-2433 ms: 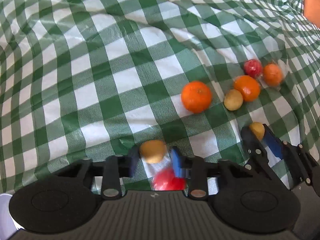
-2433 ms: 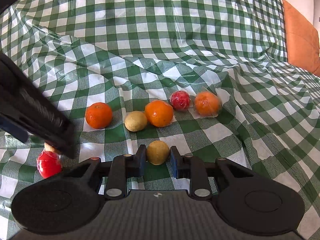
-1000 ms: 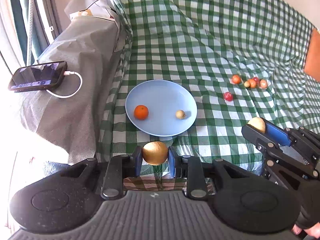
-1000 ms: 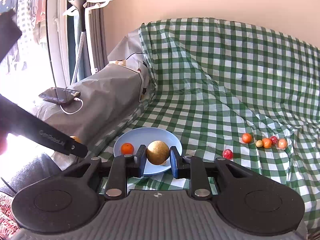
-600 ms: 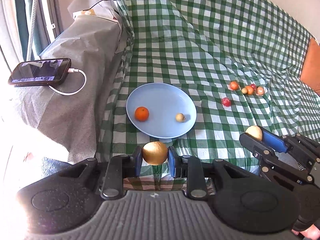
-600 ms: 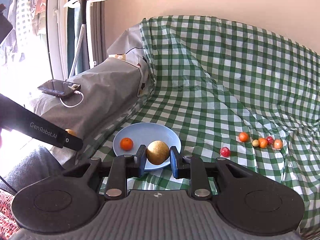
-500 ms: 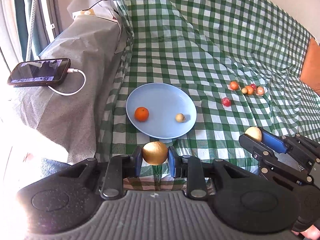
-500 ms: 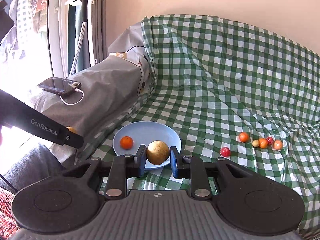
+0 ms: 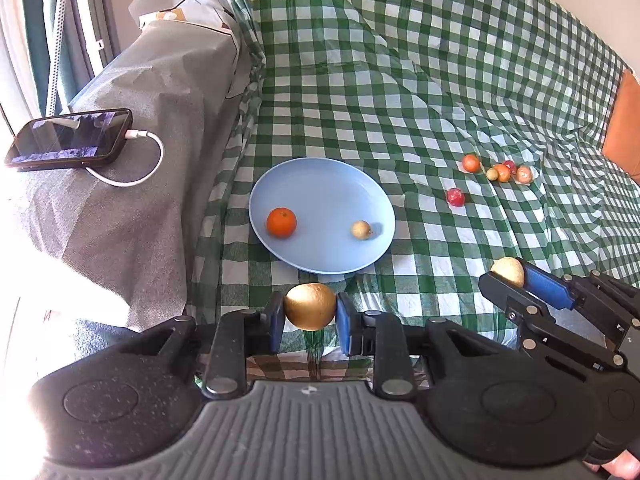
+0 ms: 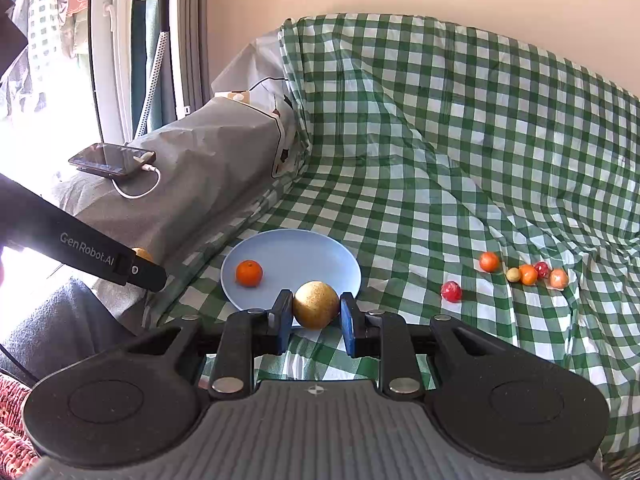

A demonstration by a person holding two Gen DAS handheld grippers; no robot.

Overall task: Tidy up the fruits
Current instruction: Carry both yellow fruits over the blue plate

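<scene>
- The left gripper [image 9: 310, 317] is clamped on a round golden-brown fruit [image 9: 310, 306], held above the near edge of the green-and-white checked cloth [image 9: 400, 92].
- The right gripper [image 10: 315, 317] pinches a second round golden-brown fruit [image 10: 316, 304] the same way.
- Just beyond both, a round pale-blue plate [image 9: 320, 184] carries a small orange [image 9: 281, 222] and a small yellowish fruit [image 9: 361, 229], well apart.
- Farther right on the cloth lies a lone red fruit [image 9: 455, 197], then a tight row of small orange, yellow and red fruits [image 9: 498, 170].
</scene>
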